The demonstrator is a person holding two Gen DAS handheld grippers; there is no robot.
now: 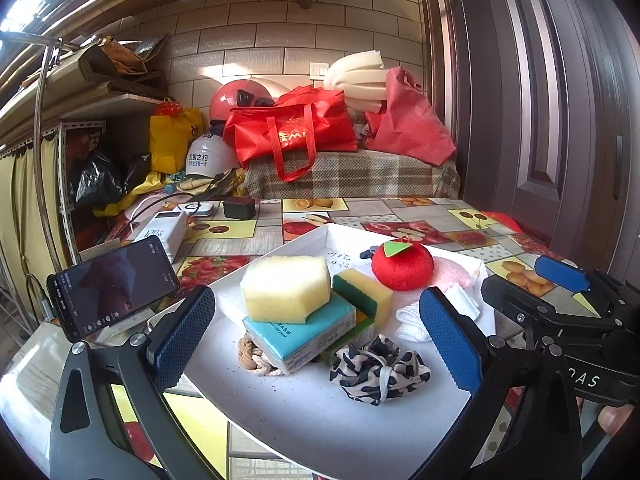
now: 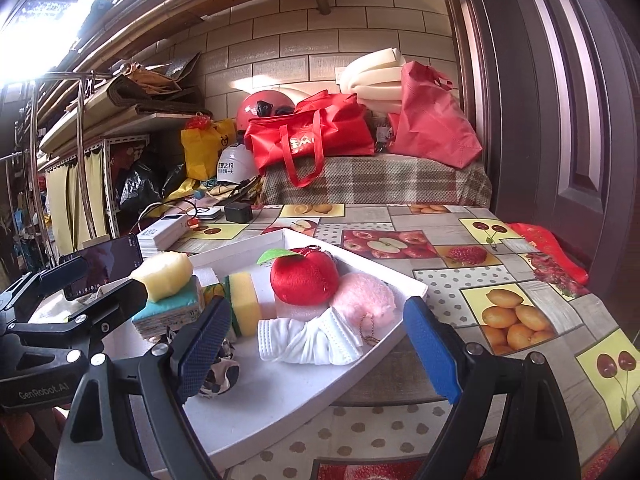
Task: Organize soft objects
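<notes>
A white tray (image 1: 304, 412) (image 2: 256, 412) holds the soft objects. A yellow sponge (image 1: 286, 288) lies on a teal tissue pack (image 1: 300, 330), beside a yellow-green scouring sponge (image 1: 364, 290) (image 2: 244, 300). A red plush apple (image 1: 402, 266) (image 2: 304, 276) sits by a pink fluffy pad (image 2: 366, 294). A white face mask (image 2: 308, 340) and a leopard-print scrunchie (image 1: 378, 372) lie near the front. My left gripper (image 1: 320, 332) is open and empty over the tray's near part. My right gripper (image 2: 316, 356) is open and empty, its fingers on either side of the mask.
A phone (image 1: 114, 286) stands left of the tray. A white power bank (image 1: 164, 234) and a black charger (image 1: 239, 208) lie behind on the fruit-print tablecloth (image 2: 500, 280). Red bags (image 1: 292, 128) sit on a plaid-covered bench at the back. A dark door (image 1: 560, 100) is at the right.
</notes>
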